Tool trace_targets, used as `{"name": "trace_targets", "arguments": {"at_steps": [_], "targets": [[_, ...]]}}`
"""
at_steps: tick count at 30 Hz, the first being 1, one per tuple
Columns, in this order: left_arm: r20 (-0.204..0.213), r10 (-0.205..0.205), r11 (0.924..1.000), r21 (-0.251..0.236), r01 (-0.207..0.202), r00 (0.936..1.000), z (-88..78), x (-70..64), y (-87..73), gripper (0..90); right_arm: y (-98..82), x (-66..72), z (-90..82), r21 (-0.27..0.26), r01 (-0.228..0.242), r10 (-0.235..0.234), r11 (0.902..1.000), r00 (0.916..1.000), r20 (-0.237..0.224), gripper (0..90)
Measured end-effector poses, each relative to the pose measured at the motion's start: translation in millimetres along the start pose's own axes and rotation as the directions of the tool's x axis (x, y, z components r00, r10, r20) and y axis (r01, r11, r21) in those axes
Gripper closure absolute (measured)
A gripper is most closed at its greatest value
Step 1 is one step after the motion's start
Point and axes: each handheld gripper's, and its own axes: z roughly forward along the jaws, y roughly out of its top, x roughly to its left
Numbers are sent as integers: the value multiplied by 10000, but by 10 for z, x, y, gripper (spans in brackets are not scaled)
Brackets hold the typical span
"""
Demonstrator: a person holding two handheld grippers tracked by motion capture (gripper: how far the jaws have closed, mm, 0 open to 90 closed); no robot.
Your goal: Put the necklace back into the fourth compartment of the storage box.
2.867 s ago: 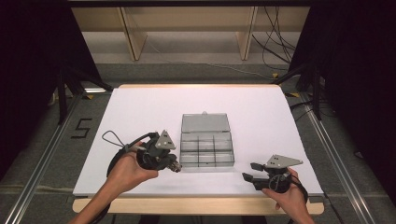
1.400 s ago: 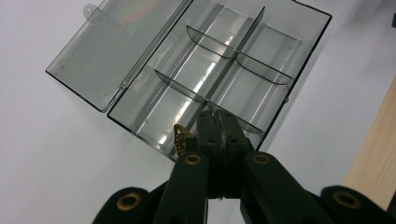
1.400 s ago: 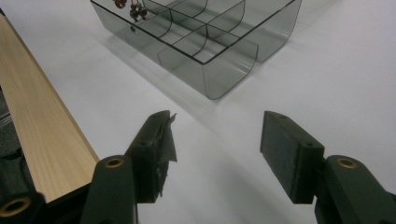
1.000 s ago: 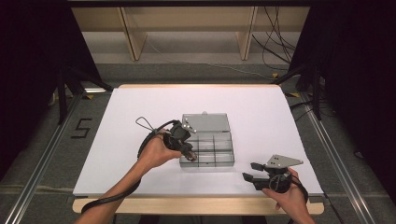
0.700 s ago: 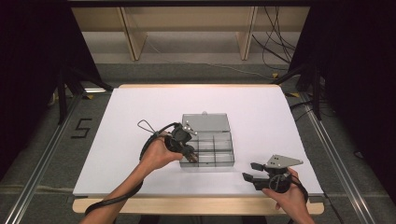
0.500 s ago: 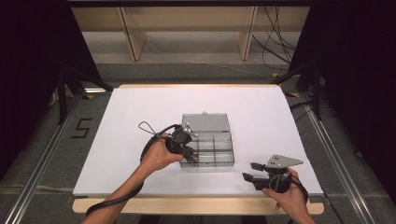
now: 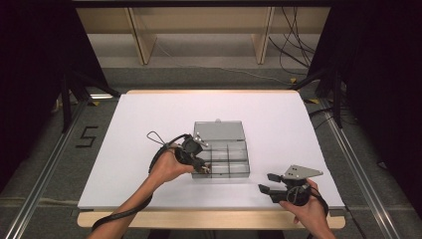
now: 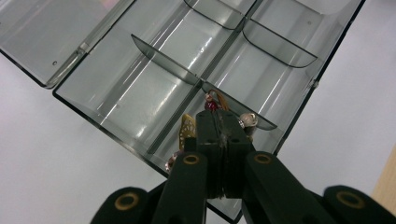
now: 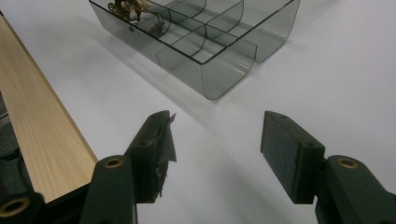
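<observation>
A clear grey compartment box point(image 7: 234, 155) lies open mid-table, its lid point(image 7: 219, 130) folded flat behind it. My left gripper point(image 7: 205, 168) reaches into the front-left compartment. Seen in the left gripper view, my left gripper point(image 8: 219, 122) is shut on a beaded trinket point(image 8: 188, 127) with a brown cord, a red bead and a pearly bead, just above the box point(image 8: 154, 84) floor. My right gripper point(image 7: 265, 182) rests near the front right edge, open and holding nothing. Along my right gripper point(image 9: 217, 126), the box point(image 9: 224, 70) stands ahead with the trinket point(image 9: 128, 8) in its far corner.
The white table top point(image 7: 124, 164) has a wooden front edge point(image 7: 199, 219), which also runs beside my right gripper point(image 9: 37, 130). The covering on one right pad point(image 9: 166, 149) is torn. Wooden shelving point(image 7: 199, 30) and cables stand beyond the table.
My left gripper moved right from beside the box to over its front-left compartment, then shifted only slightly. The right gripper stayed where it was.
</observation>
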Motion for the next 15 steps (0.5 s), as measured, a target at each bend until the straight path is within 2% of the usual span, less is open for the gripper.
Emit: {"name": "trace_targets", "arguments": {"at_steps": [1, 2, 4, 5, 6, 13, 15], "targets": [[-20, 39, 10000, 25, -39, 10000, 3, 6, -5, 872, -1, 9, -3, 76, -140, 140, 9999, 9999, -30, 439], [9, -98, 9999, -28, 98, 10000, 6, 5, -12, 855, -1, 6, -1, 83, -114, 115, 9999, 9999, -71, 439], [-100, 181, 9998, -109, -182, 9998, 2, 48, -16, 809, -1, 2, 0, 24, -29, 29, 10000, 10000, 16, 437], [-65, -80, 9999, -83, 80, 9999, -6, 35, -22, 804, 0, 0, 0, -6, -7, 7, 10000, 10000, 11, 436], [-51, -170, 9998, -140, 169, 9998, -12, 40, -30, 786, 0, -3, 2, -42, 35, -35, 10000, 10000, -15, 436], [-58, -513, 9973, -520, 510, 9987, -109, 91, -62, 707, 1, 5, -7, 129, -117, 117, 9998, 9999, -63, 433], [-50, -557, 9964, -643, 552, 9984, -134, 108, -82, 655, 1, -7, -2, -19, 54, -54, 10000, 10000, -9, 430]]}}
